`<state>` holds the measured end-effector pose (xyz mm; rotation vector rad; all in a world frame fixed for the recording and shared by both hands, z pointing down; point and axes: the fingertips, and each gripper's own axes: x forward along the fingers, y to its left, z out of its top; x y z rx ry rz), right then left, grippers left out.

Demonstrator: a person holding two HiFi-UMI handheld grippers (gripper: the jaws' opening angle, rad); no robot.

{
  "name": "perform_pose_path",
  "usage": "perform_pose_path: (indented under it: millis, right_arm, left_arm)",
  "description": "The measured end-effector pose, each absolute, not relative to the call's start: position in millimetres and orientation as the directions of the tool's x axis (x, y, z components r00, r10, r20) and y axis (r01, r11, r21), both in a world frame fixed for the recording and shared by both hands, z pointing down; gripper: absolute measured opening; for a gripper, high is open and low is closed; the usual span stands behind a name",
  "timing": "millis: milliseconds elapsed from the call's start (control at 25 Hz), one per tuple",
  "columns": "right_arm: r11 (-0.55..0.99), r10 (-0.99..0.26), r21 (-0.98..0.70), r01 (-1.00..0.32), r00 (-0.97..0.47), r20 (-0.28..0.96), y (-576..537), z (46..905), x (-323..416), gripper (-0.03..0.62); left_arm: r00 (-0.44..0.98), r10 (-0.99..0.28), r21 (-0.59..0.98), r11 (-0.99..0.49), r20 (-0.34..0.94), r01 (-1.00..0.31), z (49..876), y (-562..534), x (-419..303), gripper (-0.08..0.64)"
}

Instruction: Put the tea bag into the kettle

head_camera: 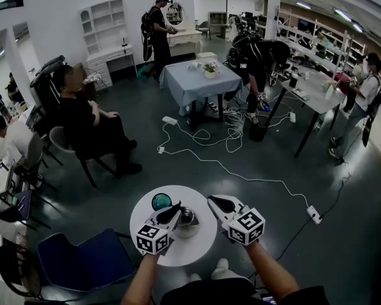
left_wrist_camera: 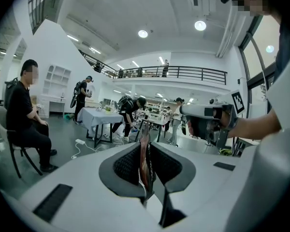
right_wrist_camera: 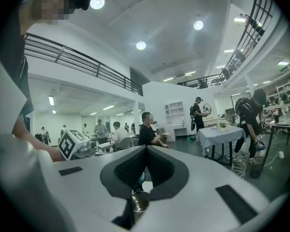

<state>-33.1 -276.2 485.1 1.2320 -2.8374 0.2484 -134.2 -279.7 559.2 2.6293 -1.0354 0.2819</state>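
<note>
The left gripper (head_camera: 175,206) pinches a flat tea bag (left_wrist_camera: 144,163) upright between its jaws, close beside the metal kettle (head_camera: 187,220) on the round white table (head_camera: 200,243). The right gripper (head_camera: 213,200) hovers just right of the kettle, its jaws pressed together on nothing. A teal disc (head_camera: 161,201) lies beyond the kettle.

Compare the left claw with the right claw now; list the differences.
The left claw grips a thin reddish tea bag upright between its pads; the right claw holds nothing. The left claw's pads are kept slightly apart by the bag; the right claw is fully closed. Both hover over the round white table, flanking the kettle.
</note>
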Motion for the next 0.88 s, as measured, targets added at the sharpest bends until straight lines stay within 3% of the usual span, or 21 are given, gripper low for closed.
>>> perform_pose_path:
  millis: [880]
  right_arm:
    - [0.744, -0.639, -0.136, -0.654, -0.756, 0.144, -346.3, 496.3, 13.1, 0.018]
  left_arm:
    - [0.569, -0.563, 0.12, -0.64, 0.599, -0.759, 655.6, -329.2, -93.4, 0.066]
